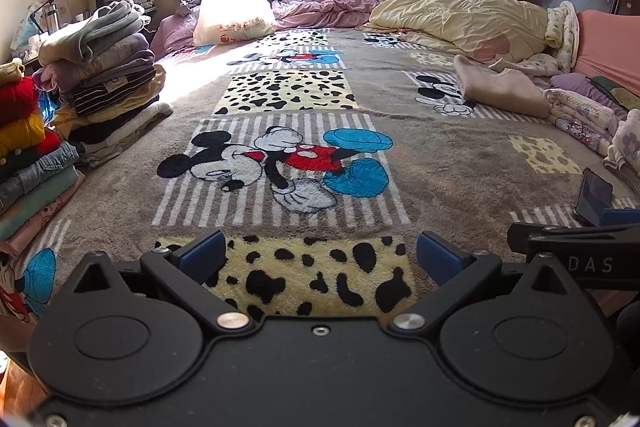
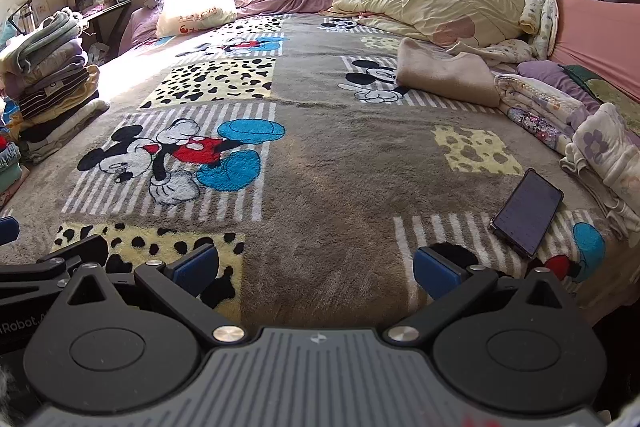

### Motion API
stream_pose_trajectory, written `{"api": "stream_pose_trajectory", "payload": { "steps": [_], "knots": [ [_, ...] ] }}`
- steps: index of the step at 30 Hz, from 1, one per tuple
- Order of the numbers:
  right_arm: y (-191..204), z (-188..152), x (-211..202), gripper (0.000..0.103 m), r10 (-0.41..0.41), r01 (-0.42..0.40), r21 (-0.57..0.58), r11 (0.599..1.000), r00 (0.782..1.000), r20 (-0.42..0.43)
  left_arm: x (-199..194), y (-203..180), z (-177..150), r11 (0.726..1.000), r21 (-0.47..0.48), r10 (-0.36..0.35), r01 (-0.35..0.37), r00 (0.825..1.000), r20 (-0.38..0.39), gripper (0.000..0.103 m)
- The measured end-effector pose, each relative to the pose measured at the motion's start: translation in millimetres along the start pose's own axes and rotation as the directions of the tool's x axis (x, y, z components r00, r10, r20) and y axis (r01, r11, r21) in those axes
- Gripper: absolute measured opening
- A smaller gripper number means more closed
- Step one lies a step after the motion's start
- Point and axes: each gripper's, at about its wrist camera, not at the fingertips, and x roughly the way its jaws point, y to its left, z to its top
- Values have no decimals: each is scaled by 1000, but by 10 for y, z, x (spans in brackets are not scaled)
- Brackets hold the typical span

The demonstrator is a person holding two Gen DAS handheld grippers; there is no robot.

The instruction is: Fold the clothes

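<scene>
While the left hand-held gripper (image 1: 320,257) hangs released over the near edge of the bed, its blue fingertips (image 1: 202,255) stand wide apart with nothing between them, above a yellow patch with black spots on the cartoon-mouse blanket (image 1: 400,147). At the left edge of this view rise two stacks of folded clothes (image 1: 108,75), the nearer one topped by a red knit. A beige garment (image 1: 500,87) lies loosely on the blanket at the far right, near a cream quilt (image 1: 460,19). A white bag (image 1: 232,11) sits far left under the window. Part of the right hand-held gripper (image 1: 576,251) shows at the right edge.

From the right wrist view, the right hand-held gripper (image 2: 316,265) is likewise released and empty, low over grey pile. A dark phone (image 2: 528,211) lies on the blanket just beyond its right finger. The beige garment (image 2: 444,75) lies far right, touching a heap of floral, unfolded clothes (image 2: 560,111) that runs along the right side. The folded stack (image 2: 52,75) stands far left.
</scene>
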Motion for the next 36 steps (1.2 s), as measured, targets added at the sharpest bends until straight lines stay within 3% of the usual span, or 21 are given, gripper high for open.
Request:
{"api": "stream_pose_trajectory", "payload": {
  "steps": [14,36],
  "knots": [
    [4,3,-31,103,2,-2,0,1000,1000,13,121,45,-53,1000,-20,-19,19,1000,-3,103],
    [37,22,-118,103,-8,8,1,1000,999,34,-116,70,66,998,-51,-27,27,1000,0,103]
  ]
}}
